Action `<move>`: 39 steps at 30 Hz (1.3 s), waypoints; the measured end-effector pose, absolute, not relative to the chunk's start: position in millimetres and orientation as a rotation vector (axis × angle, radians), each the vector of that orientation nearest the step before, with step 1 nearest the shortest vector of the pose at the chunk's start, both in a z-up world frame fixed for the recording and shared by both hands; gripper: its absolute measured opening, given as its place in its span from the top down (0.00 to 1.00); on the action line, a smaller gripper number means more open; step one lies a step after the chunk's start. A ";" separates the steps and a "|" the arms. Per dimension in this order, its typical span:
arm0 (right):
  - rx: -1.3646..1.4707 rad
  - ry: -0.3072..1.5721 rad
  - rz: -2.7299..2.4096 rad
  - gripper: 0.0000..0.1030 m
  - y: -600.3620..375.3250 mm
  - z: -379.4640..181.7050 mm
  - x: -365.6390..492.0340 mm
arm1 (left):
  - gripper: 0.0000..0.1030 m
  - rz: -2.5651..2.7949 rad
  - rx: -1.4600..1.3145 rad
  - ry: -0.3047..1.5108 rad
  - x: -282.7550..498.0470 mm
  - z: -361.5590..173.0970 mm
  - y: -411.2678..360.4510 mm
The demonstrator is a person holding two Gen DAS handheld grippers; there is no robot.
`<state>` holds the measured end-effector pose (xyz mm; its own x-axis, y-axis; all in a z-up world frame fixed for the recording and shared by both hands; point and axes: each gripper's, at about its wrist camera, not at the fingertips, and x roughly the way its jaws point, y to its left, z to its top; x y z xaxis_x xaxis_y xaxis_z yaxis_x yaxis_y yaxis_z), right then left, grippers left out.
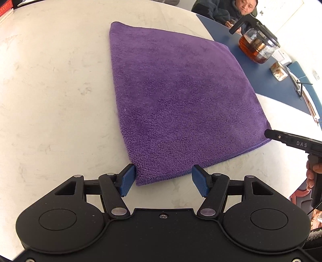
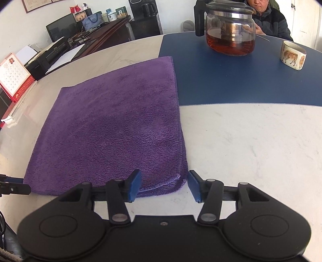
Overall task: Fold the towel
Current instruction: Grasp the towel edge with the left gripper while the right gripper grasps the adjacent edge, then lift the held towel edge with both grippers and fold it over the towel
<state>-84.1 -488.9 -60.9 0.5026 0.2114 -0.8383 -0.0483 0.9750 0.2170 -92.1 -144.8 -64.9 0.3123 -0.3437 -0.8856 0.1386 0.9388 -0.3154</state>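
A purple towel (image 1: 177, 96) lies flat on the pale marbled table (image 1: 50, 90), already folded into a thick square with doubled layers showing along its right edge in the right wrist view. The left hand-held gripper (image 1: 163, 180) sits at the towel's near left corner with its blue pads spread apart; the corner lies between them and neither pad presses on it. The right hand-held gripper (image 2: 164, 185) is at the near right corner, also apart from the cloth, with the stacked hem lying between its blue pads. In the left wrist view the right tool's black body reaches in from the right edge, held by a hand (image 1: 313, 173). Beyond the towel, on the far right, a blue mat (image 2: 241, 80) carries a glass teapot (image 2: 229, 34) with dark tea and a painted cup (image 2: 293, 55). A seated person (image 2: 267, 18) is at the far side.
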 end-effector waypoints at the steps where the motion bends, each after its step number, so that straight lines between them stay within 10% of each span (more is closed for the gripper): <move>1: 0.160 1.034 0.157 0.55 -487.5 -60.7 -83.9 | 0.41 -0.320 -0.191 1.213 -92.0 -64.8 -145.9; 12: 0.080 1.027 0.149 0.79 -490.0 -59.9 -82.5 | 0.57 -0.301 -0.149 1.204 -90.6 -64.7 -155.8; 18: 0.111 1.044 0.200 0.93 -494.8 -60.8 -79.9 | 0.88 -0.295 -0.197 1.227 -87.7 -67.8 -152.6; 39: 0.309 0.943 0.269 0.95 -505.9 -28.6 -56.4 | 0.92 -0.304 -0.343 1.075 -52.5 -27.8 -130.0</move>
